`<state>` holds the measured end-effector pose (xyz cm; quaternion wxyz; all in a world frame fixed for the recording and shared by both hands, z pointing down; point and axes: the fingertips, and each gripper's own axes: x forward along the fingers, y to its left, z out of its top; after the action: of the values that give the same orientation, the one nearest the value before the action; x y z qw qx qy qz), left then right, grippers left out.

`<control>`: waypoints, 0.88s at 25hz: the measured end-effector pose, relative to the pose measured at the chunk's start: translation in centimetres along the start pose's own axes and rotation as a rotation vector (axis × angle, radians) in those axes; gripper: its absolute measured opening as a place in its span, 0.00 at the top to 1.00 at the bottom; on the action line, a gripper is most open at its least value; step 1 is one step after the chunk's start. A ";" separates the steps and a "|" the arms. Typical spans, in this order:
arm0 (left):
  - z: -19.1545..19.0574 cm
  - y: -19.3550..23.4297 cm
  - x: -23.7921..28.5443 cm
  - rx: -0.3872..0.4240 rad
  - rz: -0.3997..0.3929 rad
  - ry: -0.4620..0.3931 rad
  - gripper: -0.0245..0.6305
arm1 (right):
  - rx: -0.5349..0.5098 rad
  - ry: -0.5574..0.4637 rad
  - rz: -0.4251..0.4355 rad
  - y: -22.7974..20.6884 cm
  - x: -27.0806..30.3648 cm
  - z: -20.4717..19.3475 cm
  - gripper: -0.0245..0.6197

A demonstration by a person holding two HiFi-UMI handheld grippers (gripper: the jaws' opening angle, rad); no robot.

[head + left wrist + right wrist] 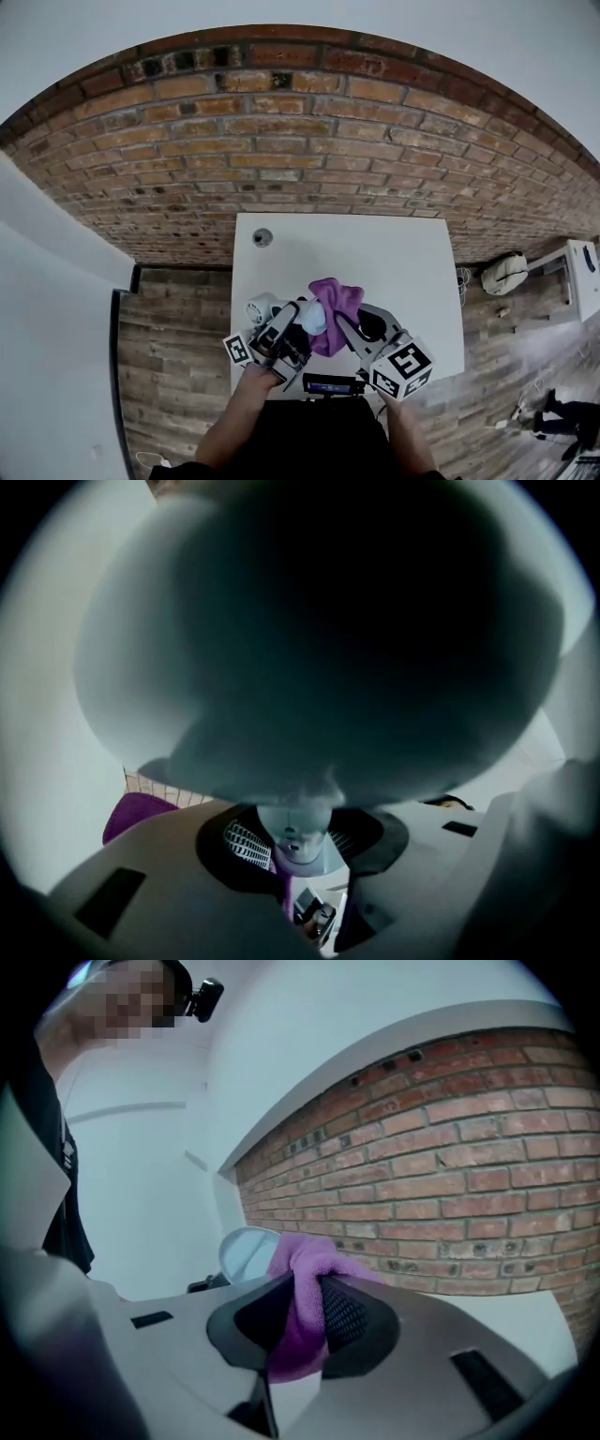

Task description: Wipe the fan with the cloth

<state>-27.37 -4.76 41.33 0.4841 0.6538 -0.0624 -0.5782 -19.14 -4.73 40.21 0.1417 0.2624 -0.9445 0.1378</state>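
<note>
Left gripper (302, 847): jaws clamped on the neck of the small white fan (319, 639), its head just above the pads. Right gripper (302, 1309): jaws pinched on the purple cloth (309, 1265), just beside the fan head, over the white table (403, 262).

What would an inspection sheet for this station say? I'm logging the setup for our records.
Surface: white table, no spills seen.
Job's things: fan and purple cloth, both gripped, near the front edge.
Clutter: small round fitting at far left; dark device at near edge.
Grippers: left gripper closed on the fan's neck; right gripper clamped on the cloth.
Cables: loose cable right of the table.
Surroundings: brick wall, wood floor, white bag.
</note>
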 end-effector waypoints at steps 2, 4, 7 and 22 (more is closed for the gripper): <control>0.1 0.8 0.3 0.004 0.032 0.008 0.72 | 0.043 -0.023 -0.014 -1.5 -0.3 0.2 0.86; 0.4 2.1 0.7 0.014 0.068 0.004 0.72 | 0.071 -0.083 0.036 -1.6 -0.9 1.7 0.86; 1.2 3.9 1.3 0.016 0.122 -0.012 0.72 | 0.030 -0.126 0.150 0.1 -0.5 2.9 0.86; 2.8 10.4 4.6 0.401 0.380 0.365 0.72 | 0.171 0.101 -0.071 -15.1 2.1 -9.5 0.86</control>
<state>-23.19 -14.77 45.86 0.4482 0.8055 -0.2083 -0.3271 -10.94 -14.94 52.45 0.1711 0.2995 -0.9110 0.2260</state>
